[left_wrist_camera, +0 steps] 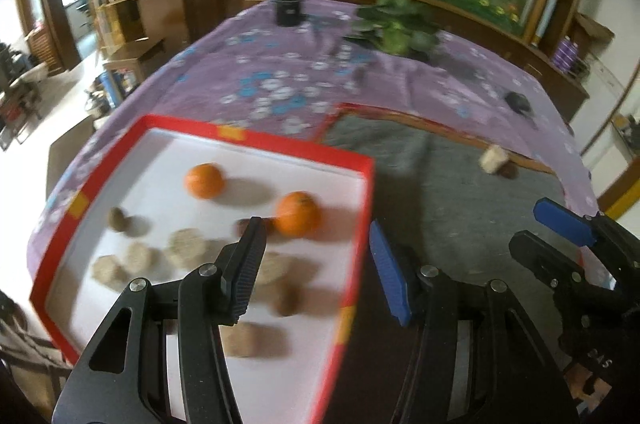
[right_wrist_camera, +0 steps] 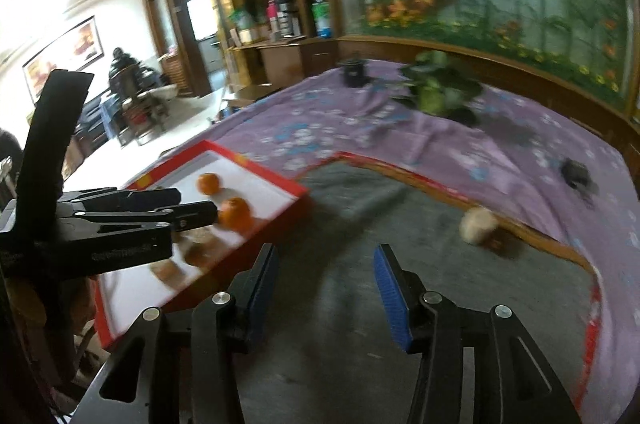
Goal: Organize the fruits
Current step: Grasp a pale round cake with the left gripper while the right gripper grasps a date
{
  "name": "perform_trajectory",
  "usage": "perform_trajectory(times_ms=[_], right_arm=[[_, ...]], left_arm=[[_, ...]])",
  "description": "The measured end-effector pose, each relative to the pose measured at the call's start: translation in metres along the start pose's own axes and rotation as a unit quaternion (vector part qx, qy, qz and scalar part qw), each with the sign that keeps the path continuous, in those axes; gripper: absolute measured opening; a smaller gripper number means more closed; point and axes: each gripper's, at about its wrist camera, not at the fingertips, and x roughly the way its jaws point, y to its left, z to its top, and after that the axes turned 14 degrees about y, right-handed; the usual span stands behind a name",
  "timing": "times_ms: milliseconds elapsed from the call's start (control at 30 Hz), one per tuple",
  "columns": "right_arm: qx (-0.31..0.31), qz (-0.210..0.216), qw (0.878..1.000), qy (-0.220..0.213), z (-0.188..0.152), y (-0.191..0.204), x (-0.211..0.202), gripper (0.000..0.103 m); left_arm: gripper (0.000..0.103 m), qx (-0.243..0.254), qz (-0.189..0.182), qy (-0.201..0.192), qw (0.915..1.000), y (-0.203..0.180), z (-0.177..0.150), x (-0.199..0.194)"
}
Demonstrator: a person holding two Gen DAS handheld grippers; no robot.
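A red-rimmed white tray (left_wrist_camera: 256,140) (right_wrist_camera: 260,236) holds two oranges (left_wrist_camera: 204,180) (left_wrist_camera: 298,214) and several tan and brown round fruits (left_wrist_camera: 186,248). My left gripper (left_wrist_camera: 318,264) hovers open over the tray's right rim with nothing between its fingers. It shows at the left edge of the right wrist view, above the tray (right_wrist_camera: 196,204). My right gripper (right_wrist_camera: 326,288) is open over the grey mat (right_wrist_camera: 360,208), empty. On the mat's far right lies a pale round fruit (left_wrist_camera: 494,158) (right_wrist_camera: 478,224) with a small dark brown one (left_wrist_camera: 508,170) beside it. Both views are motion-blurred.
A purple floral cloth (left_wrist_camera: 280,72) covers the table. At the back stand a black cup (left_wrist_camera: 289,9) and a leafy potted plant (left_wrist_camera: 400,28). A small dark object (left_wrist_camera: 518,102) lies on the cloth to the right. A person (right_wrist_camera: 120,64) sits far off in the room.
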Motion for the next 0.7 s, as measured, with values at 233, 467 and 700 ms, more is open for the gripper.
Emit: perform_trajectory(times_ms=[233,467,700], right_arm=[[0.049,-0.052,0.997,0.011,-0.026,-0.067,-0.011,0.049],[0.080,-0.059,0.995,0.020,-0.035,-0.113,-0.012,0.049],[0.082,-0.063,0.994,0.029,-0.035,-0.141,-0.012,0.049]], left_arm=[[0.054,0.034,-0.028,0.025,0.9987,-0.053,0.018,0.017],[0.054,0.079,-0.052,0.048,0.9943,-0.114,0.044,0.044],[0.054,0.165,-0.062,0.079,0.9812,-0.161,0.070,0.083]])
